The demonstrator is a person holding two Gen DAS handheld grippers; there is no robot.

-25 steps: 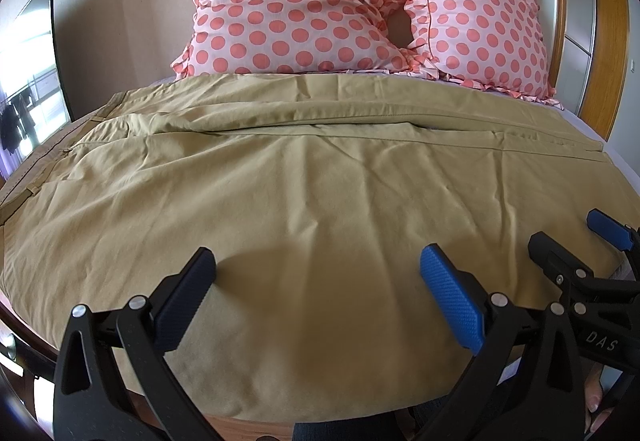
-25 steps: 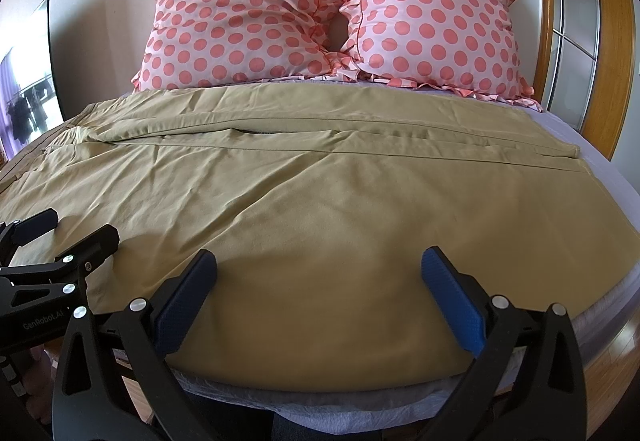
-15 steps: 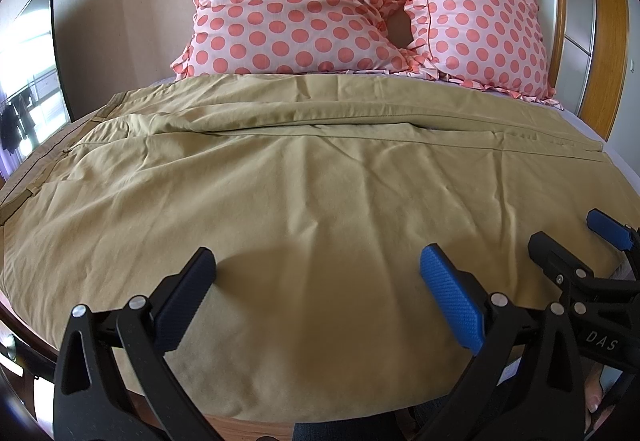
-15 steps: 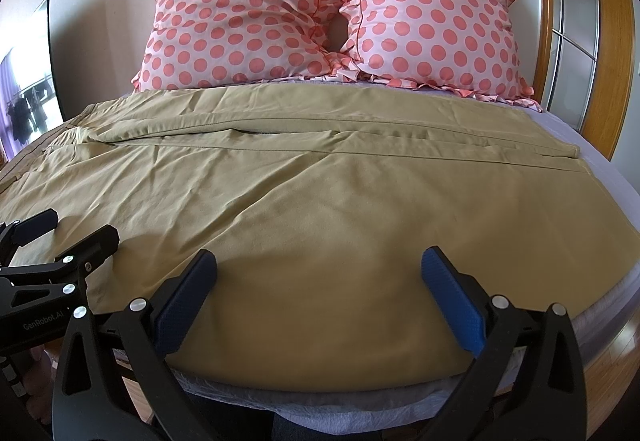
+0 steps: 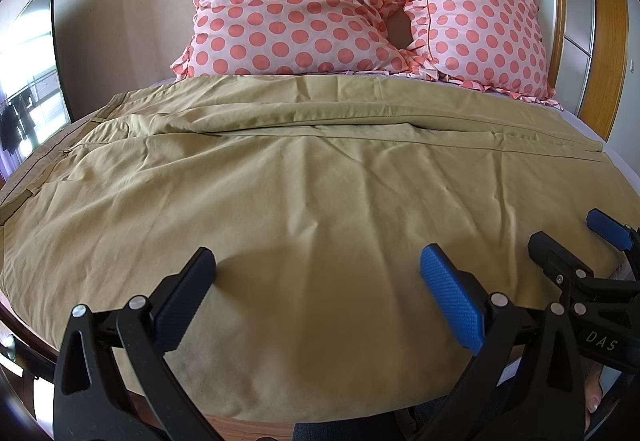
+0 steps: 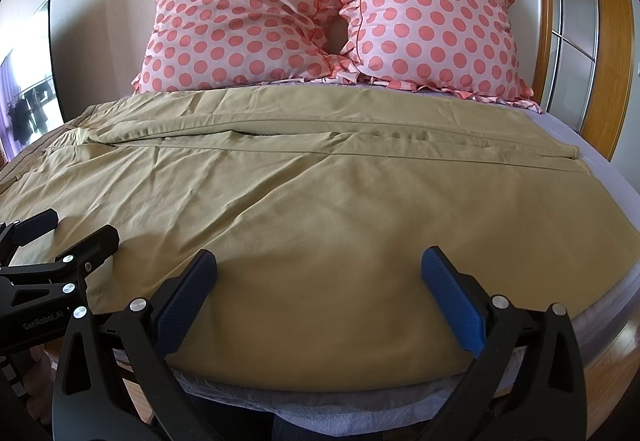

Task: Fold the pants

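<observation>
Left wrist view: khaki pants (image 5: 304, 181) lie spread flat across the bed (image 5: 624, 169), legs side by side, unfolded. I hold left gripper (image 5: 316, 297) and right gripper (image 6: 320, 297) over the near edge, jaws spread, gripping nothing. I judge every fold remains.

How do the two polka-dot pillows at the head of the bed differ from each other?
The left pillow looks wider and more creased, with a dented surface; the right pillow looks smoother and fuller. The left pillow's inner corner tucks behind the right pillow's frilled edge, which overlaps it. Both are pink with coral dots and ruffled trim, propped against the wall behind the khaki pants.
</observation>
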